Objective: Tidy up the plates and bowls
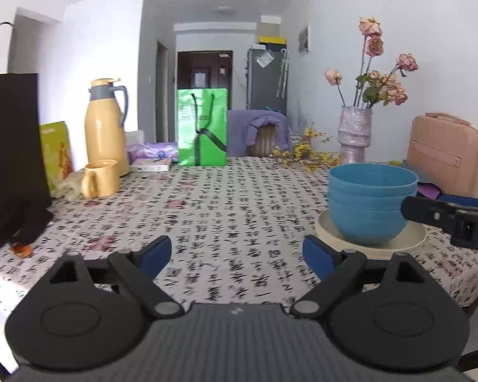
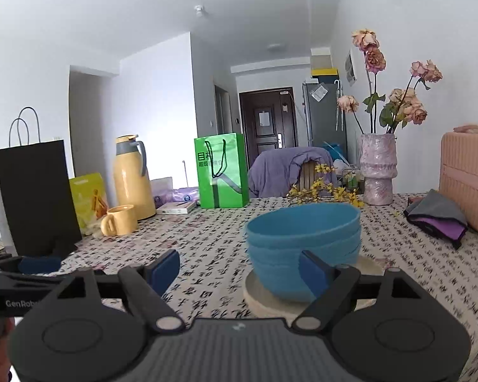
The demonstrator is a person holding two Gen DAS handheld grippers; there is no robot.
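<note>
A stack of blue bowls sits on a stack of cream plates at the right of the table. My left gripper is open and empty, over the tablecloth to the left of the stack. In the right wrist view the blue bowls stand on the cream plates just ahead. My right gripper is open and empty; its right finger is in front of the bowls. The right gripper also shows at the right edge of the left wrist view.
A table with a patterned cloth carries a black paper bag, a yellow mug, a yellow thermos, a green bag, a vase of dried roses, a pink case and folded cloths.
</note>
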